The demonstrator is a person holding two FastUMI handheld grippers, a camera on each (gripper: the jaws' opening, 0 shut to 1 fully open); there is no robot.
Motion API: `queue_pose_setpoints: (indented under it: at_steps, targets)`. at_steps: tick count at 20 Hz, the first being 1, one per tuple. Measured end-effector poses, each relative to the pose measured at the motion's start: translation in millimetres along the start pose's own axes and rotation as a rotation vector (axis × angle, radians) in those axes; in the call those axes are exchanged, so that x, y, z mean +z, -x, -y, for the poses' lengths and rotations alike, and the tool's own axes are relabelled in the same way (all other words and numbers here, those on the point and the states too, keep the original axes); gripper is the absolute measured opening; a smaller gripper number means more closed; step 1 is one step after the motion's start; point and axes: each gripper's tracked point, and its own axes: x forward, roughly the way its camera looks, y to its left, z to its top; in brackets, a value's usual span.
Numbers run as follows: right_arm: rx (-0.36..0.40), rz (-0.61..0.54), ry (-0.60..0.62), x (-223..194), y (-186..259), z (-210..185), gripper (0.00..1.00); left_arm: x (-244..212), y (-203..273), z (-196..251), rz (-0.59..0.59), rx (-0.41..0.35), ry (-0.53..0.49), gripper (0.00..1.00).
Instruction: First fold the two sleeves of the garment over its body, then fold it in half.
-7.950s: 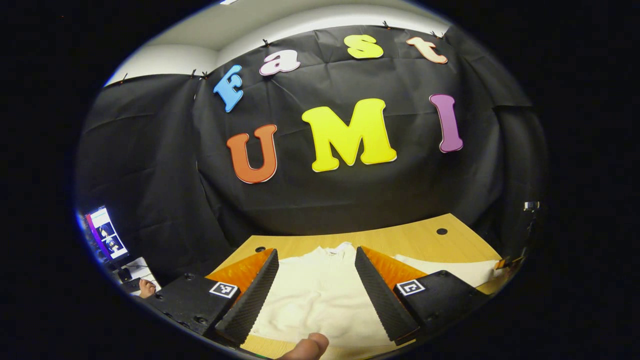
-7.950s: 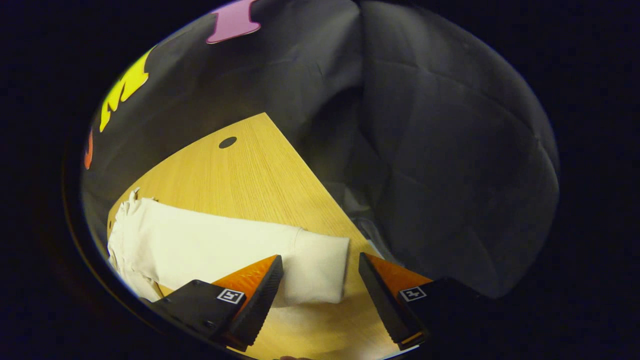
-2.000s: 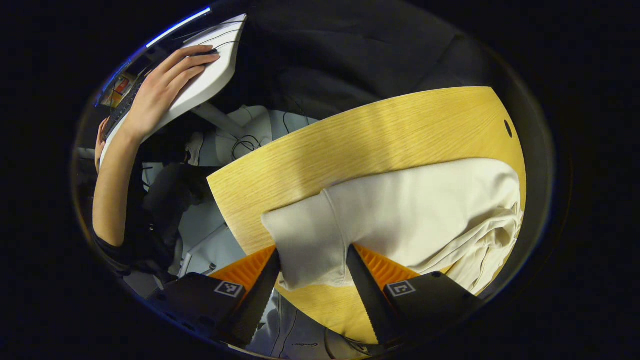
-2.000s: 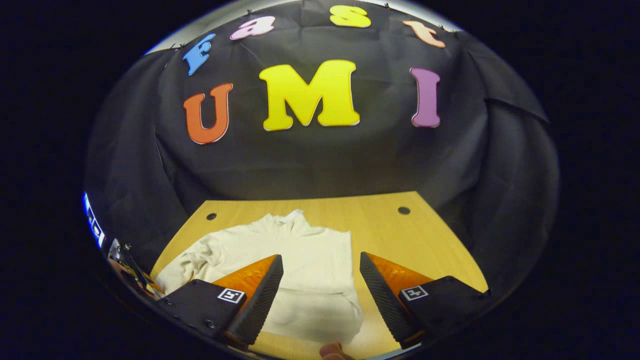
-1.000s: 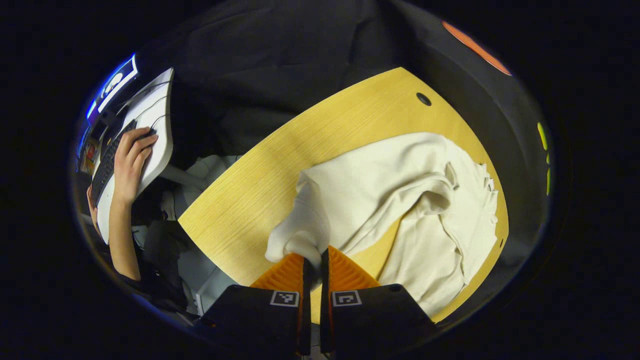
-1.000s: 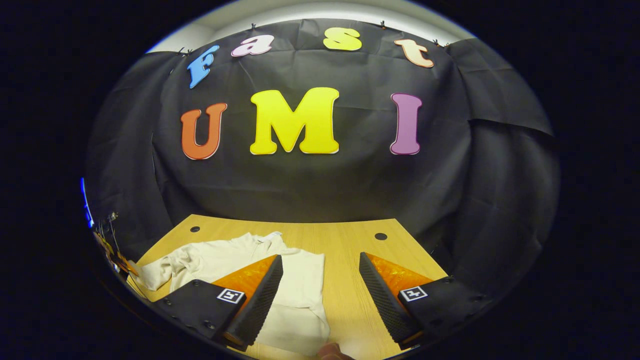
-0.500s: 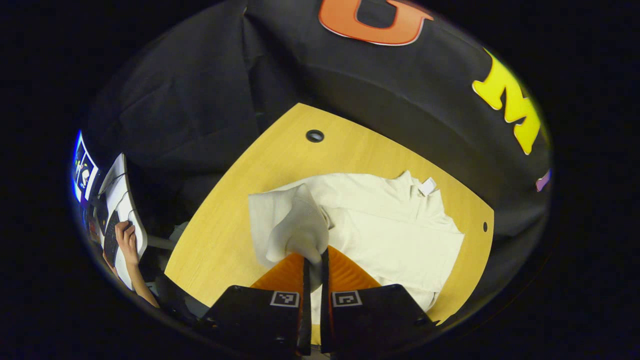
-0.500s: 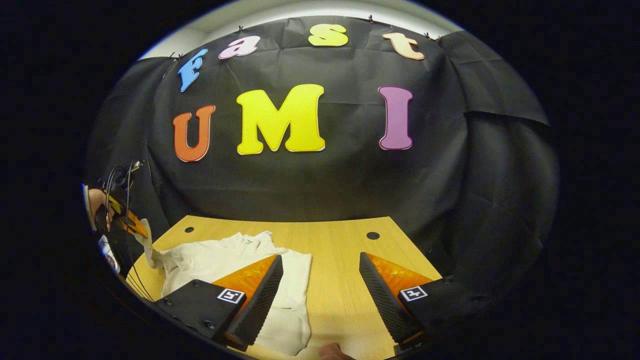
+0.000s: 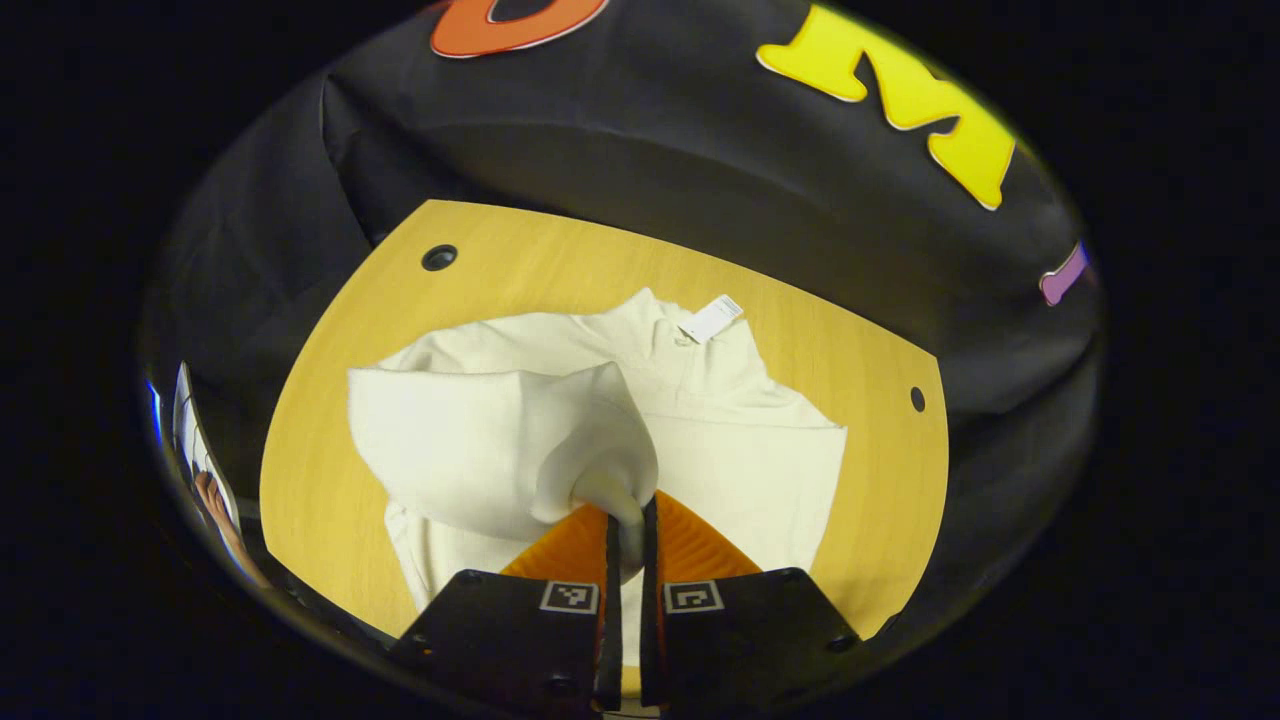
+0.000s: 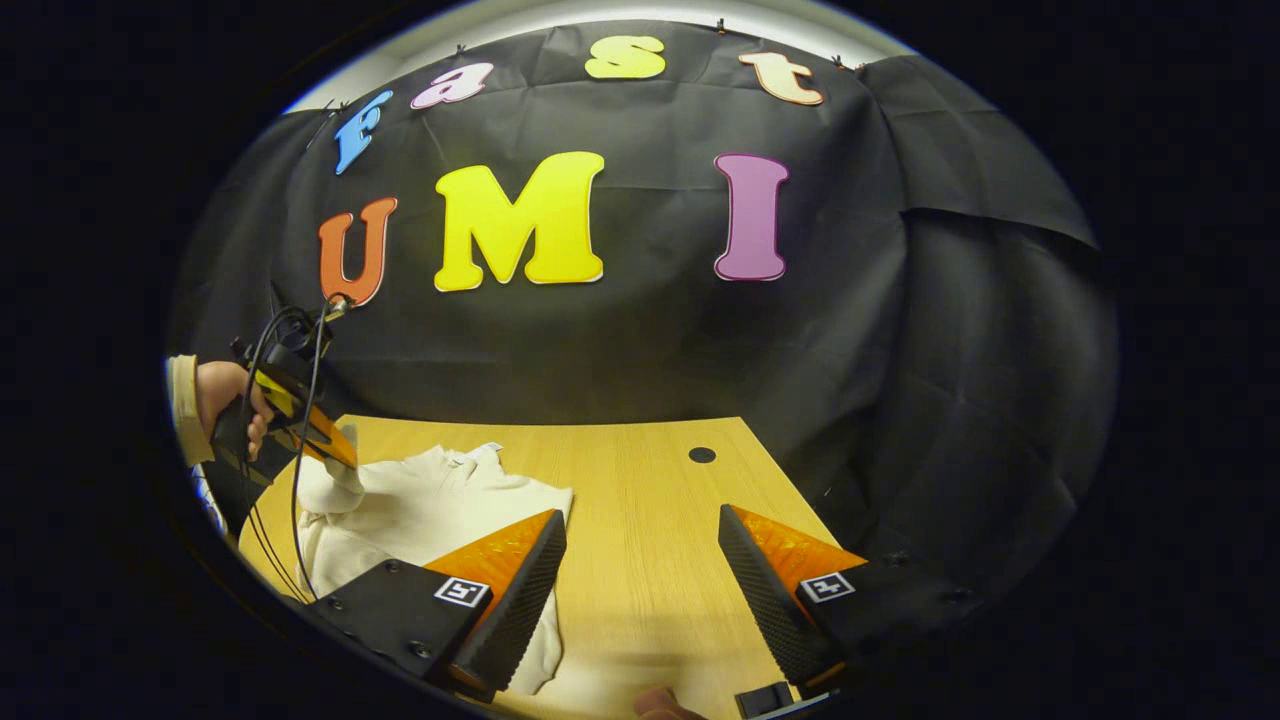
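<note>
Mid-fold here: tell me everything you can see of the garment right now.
The garment is a cream, soft knit-looking top lying on the wooden table, collar toward the booth wall with a small white tag sticking out at the neck. One sleeve looks already folded flat across the body. The other sleeve is lifted off the table, its cuff pinched in the left tool and draped over the body. In the right gripper view, the open right tool hovers beside its hem edge without touching.

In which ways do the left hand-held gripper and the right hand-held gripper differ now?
The left hand-held gripper is shut on the sleeve; the right hand-held gripper is open and holds nothing. The left one is over the garment; the right one is over bare table. Both hang above the table.
</note>
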Motion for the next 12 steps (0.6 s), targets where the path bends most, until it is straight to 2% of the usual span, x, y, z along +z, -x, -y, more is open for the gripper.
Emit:
queue_pose_setpoints:
  at_steps: [2, 3, 5, 6, 9, 10, 11, 12]
  targets:
    - [-0.004, -0.014, 0.01, -5.3, -4.5, 6.1, 0.93, -5.9, -17.3, 32.7, 0.003, -0.009, -0.056, 0.1]
    - [-0.007, -0.03, 0.014, -10.7, -8.0, 9.8, 0.94, -11.7, -24.3, 60.0, -0.004, -0.033, -0.099, 0.1]
    - [-0.006, -0.053, 0.013, -16.9, -11.0, 13.7, 0.96, -18.0, -31.6, 86.6, -0.012, -0.048, -0.156, 0.1]
    - [-0.007, -0.078, 0.011, -24.5, -14.1, 18.3, 0.94, -25.2, -39.5, 107.5, -0.028, -0.051, -0.193, 0.1]
    - [-0.016, -0.114, 0.014, -35.4, -16.4, 27.8, 0.93, -38.5, -66.6, 131.1, -0.071, -0.052, -0.216, 0.11]
    - [-0.019, -0.122, 0.016, -37.0, -16.9, 31.4, 0.96, -44.7, -69.0, 132.7, -0.082, -0.049, -0.217, 0.11]
    - [-0.023, -0.13, 0.014, -39.5, -18.2, 32.3, 0.93, -46.8, -72.1, 137.5, -0.092, -0.047, -0.216, 0.11]
    - [-0.028, -0.137, 0.011, -41.4, -19.2, 34.6, 0.94, -50.4, -75.8, 141.2, -0.106, -0.05, -0.218, 0.11]
